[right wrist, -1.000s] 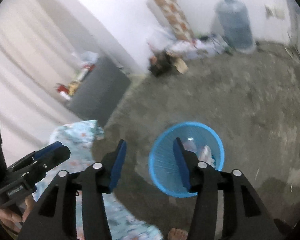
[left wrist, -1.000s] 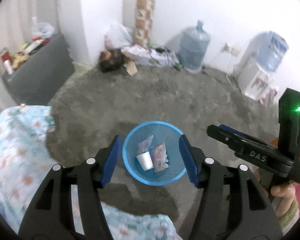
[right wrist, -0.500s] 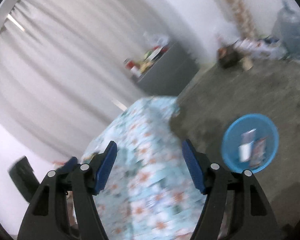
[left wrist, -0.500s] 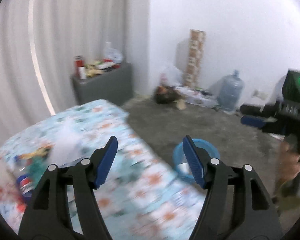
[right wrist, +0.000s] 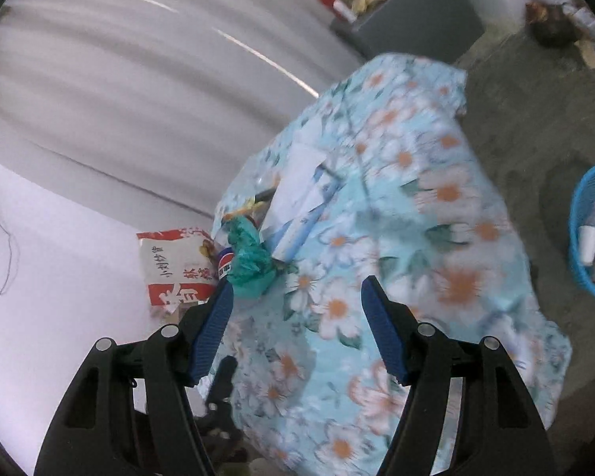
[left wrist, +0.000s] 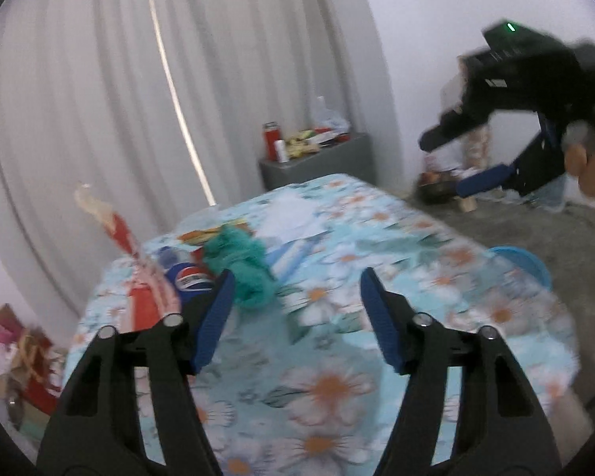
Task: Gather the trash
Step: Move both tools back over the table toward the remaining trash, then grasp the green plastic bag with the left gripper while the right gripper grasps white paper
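Note:
A table under a blue floral cloth carries trash at its far left: a crumpled green bag, a Pepsi bottle, a red-and-white packet and white paper. My left gripper hovers over the cloth just right of the green bag, its jaws closing with nothing between them. My right gripper is open and empty, higher up, with the green bag beside its left fingertip. It also shows in the left wrist view as the right gripper held by a hand. The blue basket stands on the floor.
A white cup and wrappers lie in the basket. A grey cabinet with bottles and packets stands by the curtain behind the table. Clutter sits on the floor at lower left, more junk against the far wall.
Both views have swung left from the blue basket on the floor to the table. The basket now sits at the right edge. The right jaws stand wider than a second ago.

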{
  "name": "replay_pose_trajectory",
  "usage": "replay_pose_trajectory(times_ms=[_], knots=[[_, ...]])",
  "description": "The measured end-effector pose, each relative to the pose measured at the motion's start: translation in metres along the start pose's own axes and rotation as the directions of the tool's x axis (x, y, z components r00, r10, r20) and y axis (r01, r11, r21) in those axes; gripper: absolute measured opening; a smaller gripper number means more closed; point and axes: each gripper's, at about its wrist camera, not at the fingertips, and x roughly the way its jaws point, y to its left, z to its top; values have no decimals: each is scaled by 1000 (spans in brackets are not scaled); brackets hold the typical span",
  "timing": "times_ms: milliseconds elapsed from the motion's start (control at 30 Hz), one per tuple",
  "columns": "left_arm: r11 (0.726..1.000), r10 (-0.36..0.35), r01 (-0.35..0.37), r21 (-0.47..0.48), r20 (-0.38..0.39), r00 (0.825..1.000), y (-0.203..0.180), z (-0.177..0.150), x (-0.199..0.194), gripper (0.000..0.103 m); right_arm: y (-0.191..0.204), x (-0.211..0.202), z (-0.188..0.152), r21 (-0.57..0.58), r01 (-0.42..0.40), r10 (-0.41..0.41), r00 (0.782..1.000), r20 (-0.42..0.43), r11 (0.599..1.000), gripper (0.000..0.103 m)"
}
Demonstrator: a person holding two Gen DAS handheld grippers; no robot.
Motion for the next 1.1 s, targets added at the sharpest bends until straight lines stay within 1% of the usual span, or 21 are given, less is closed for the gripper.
replay_pose_trajectory(times_ms=[100,167,233,300,400,500,600,700,733,800,833,867,967,1100], knots=[[999,49,-49,11,0,999,6,-4,15,52,12,27,11,-17,5,-6,999,-42,1000,65],[995,95,-95,40,4,996,5,-6,24,51,18,44,21,-20,8,-9,998,-67,1000,64],[990,126,-124,67,-24,992,3,-6,39,50,19,62,30,-2,-5,5,995,-98,1000,63],[988,140,-137,77,-38,989,3,-7,48,50,18,78,38,14,5,-3,994,-107,1000,61],[976,186,-180,122,-38,982,0,-8,60,50,16,101,55,23,53,-50,993,-104,998,56],[971,199,-188,145,-65,978,-3,-10,74,50,17,122,75,3,105,-105,991,-82,994,56],[967,219,-203,156,-93,971,-3,-13,82,49,22,139,93,-44,163,-165,984,-66,986,56],[966,228,-209,155,-117,967,-1,-15,90,48,29,162,109,-122,220,-230,971,-73,968,56],[966,228,-208,153,-125,966,0,-15,93,45,29,167,112,-127,235,-245,966,-76,964,56],[965,233,-212,151,-137,963,1,-16,96,43,24,183,119,-133,284,-296,952,-84,950,56],[964,239,-218,150,-140,961,2,-16,99,39,21,187,121,-128,306,-318,945,-79,943,56],[964,243,-223,146,-142,959,3,-16,100,39,16,191,124,-115,325,-334,940,-71,939,56],[964,248,-229,138,-146,958,6,-17,102,37,2,201,129,-66,300,-305,948,-92,952,55],[966,241,-223,130,-147,959,7,-16,102,35,-2,203,128,-44,260,-263,960,-94,965,35]])
